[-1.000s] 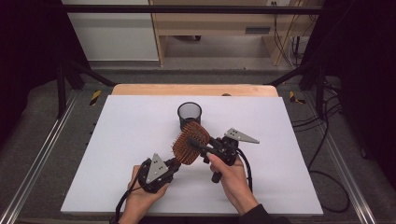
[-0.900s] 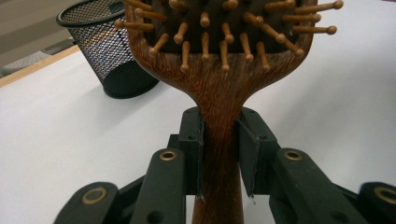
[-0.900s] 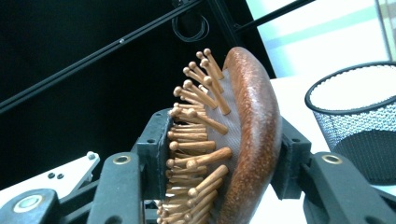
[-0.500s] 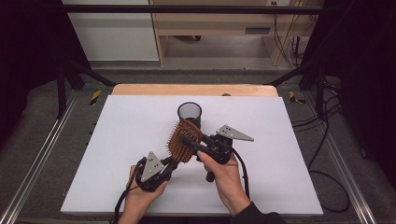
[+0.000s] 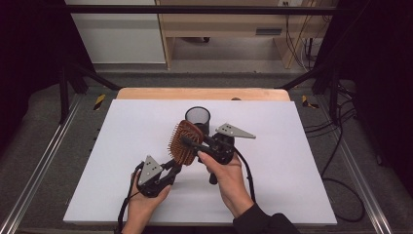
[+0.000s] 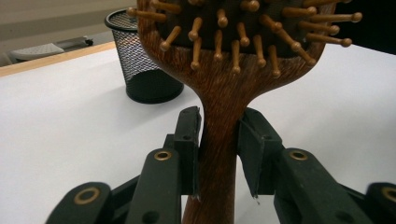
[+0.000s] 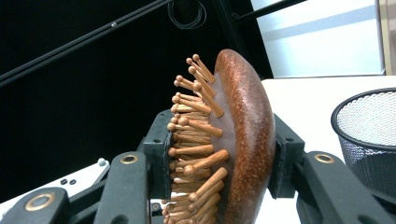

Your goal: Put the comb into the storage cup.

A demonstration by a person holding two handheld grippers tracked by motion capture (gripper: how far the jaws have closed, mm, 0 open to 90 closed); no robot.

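A person stands at the near edge of the white table (image 5: 292,161), a gripper in each hand, and both tongs are on one wooden paddle hairbrush (image 5: 185,142). The left gripper (image 5: 171,168) is clamped narrow on the handle just below the head; from its own camera the two black pads press the neck of the wood from either side (image 6: 219,140). The right gripper (image 5: 195,145) pinches the head itself, one pad in among the wooden bristles and the other on the rounded back (a slightly awkward bite, since the bristle side gives little flat surface) (image 7: 219,140).

The brush is held clear of the table, roughly over its middle and a little toward the far edge, head uppermost and tilted, bristles facing the person's left. Just beyond it stands a black mesh pen cup (image 5: 197,118), upright and empty as far as I can see into it from the high view; the brush head hangs just in front of its rim, apart from it.

As I judge it, the work is to stand the brush in that cup, and it is perhaps halfway: the brush is lifted and under control of both hands, but nothing is in the cup yet. What is left is to bring the handle over the opening, which likely means the left gripper letting go of it first, then lowering and releasing.
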